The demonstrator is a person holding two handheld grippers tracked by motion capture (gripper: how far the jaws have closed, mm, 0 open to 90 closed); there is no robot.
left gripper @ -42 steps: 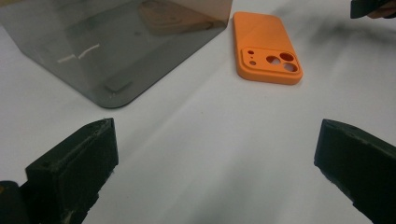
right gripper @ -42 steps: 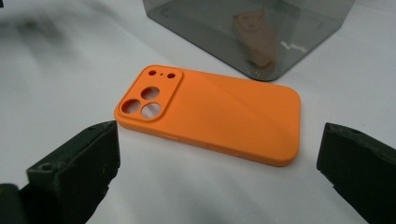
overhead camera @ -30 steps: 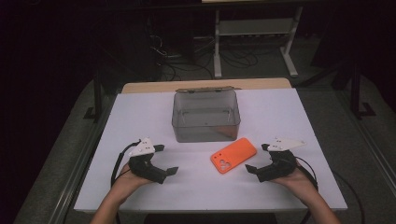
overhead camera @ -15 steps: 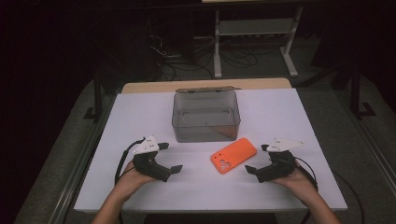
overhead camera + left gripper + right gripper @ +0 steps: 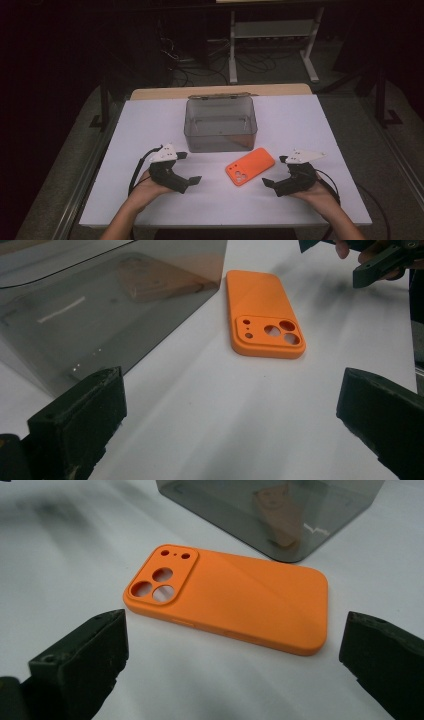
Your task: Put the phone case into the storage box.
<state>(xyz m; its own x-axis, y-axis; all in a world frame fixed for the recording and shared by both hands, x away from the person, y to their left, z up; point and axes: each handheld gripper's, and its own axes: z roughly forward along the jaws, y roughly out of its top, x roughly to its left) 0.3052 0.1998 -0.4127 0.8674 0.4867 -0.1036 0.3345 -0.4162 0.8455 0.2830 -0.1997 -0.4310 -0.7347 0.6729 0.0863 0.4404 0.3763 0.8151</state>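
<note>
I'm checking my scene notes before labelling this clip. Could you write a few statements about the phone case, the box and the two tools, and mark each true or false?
1. The orange phone case lies on the table outside the grey box. True.
2. The left tool is shut on the case. False: its jaws stand wide open with nothing between them.
3. The case lies with its camera cutouts facing up. True.
4. The right tool is inside the box. False: it is over the table, right of the case, open.
</note>
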